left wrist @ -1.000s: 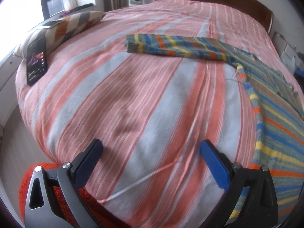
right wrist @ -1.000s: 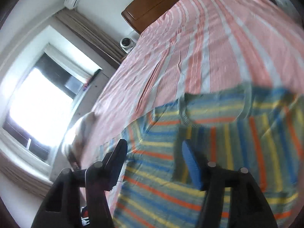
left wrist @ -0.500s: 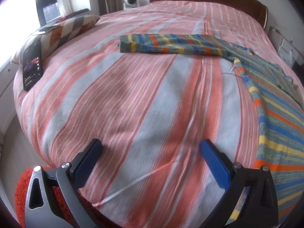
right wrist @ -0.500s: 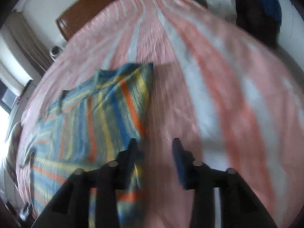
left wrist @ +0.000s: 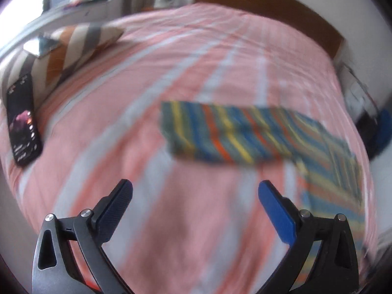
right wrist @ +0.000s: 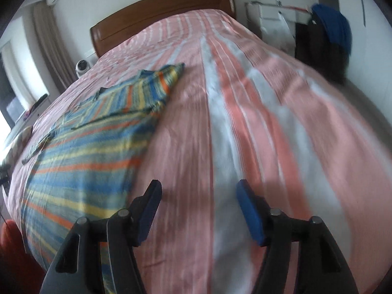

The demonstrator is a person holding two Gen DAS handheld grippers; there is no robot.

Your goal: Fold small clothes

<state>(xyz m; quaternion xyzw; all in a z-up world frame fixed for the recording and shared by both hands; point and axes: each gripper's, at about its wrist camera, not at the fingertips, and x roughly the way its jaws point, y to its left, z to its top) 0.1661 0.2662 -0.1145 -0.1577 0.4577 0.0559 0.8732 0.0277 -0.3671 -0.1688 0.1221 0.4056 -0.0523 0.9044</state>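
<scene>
A: Where is the sweater (left wrist: 245, 134) right now?

B: Spread on the striped bedspread (left wrist: 208, 61). In the left camera one sleeve lies flat across the middle of the frame, with the body running off toward the lower right. In the right camera the sweater (right wrist: 93, 142) fills the left half, its other sleeve (right wrist: 159, 80) pointing to the upper middle.

A: And the tools?

B: The left gripper (left wrist: 194, 193) is released, jaws spread wide, nothing between them, hanging over bare bedspread below the sleeve. The right gripper (right wrist: 197, 196) is also released and empty, over bare bedspread (right wrist: 269, 110) just right of the sweater's edge.

A: What could go wrong?

B: Both pictures are blurred, so I judge the aim is loose. A low pinch could catch the bedspread along with the knit and drag it into the fold. A grab on only one layer of the sleeve could leave it twisted.

A: Anything else nearby?

B: A phone (left wrist: 23, 120) lies at the left edge beside a pillow (left wrist: 80, 41). It is well apart from the sleeve, but a tugged bedspread might shift it.
</scene>
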